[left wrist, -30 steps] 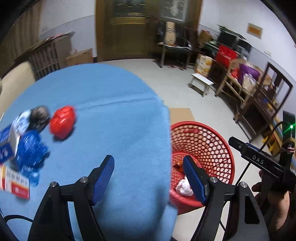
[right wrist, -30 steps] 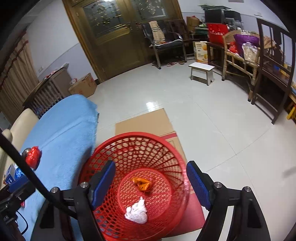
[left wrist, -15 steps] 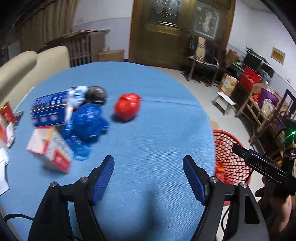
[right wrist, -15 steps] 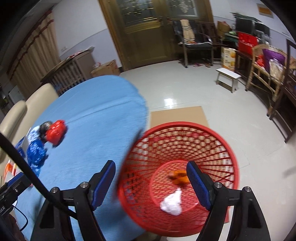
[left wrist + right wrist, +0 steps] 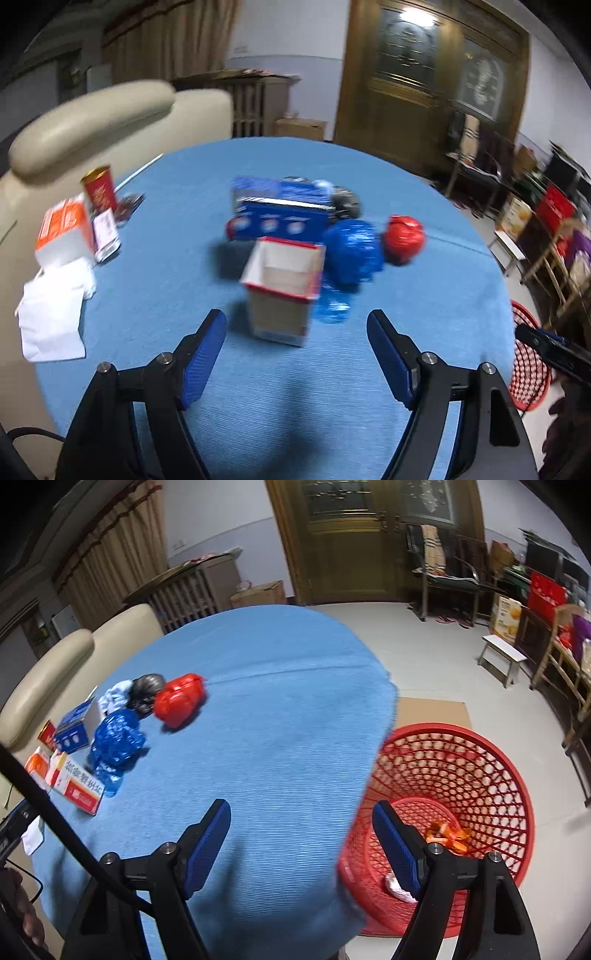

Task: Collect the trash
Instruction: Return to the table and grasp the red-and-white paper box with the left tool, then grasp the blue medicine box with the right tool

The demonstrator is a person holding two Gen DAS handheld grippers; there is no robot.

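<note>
Trash lies on the blue-clothed table: an open red-and-white carton, a blue box, a crumpled blue bag, a red bag and a dark wad. My left gripper hovers just short of the carton, its jaws opening with nothing between them. My right gripper is open and empty over the table's edge. The red mesh basket on the floor beside it holds an orange wrapper and a white wad.
An orange-and-white box, a red cup and white paper lie at the table's left. A beige sofa stands behind it. Cardboard lies under the basket. Chairs and shelves line the far right wall.
Both views have swung left, away from the basket and over the table. The trash pile has come to the middle of the left wrist view, close in front of the left fingers.
</note>
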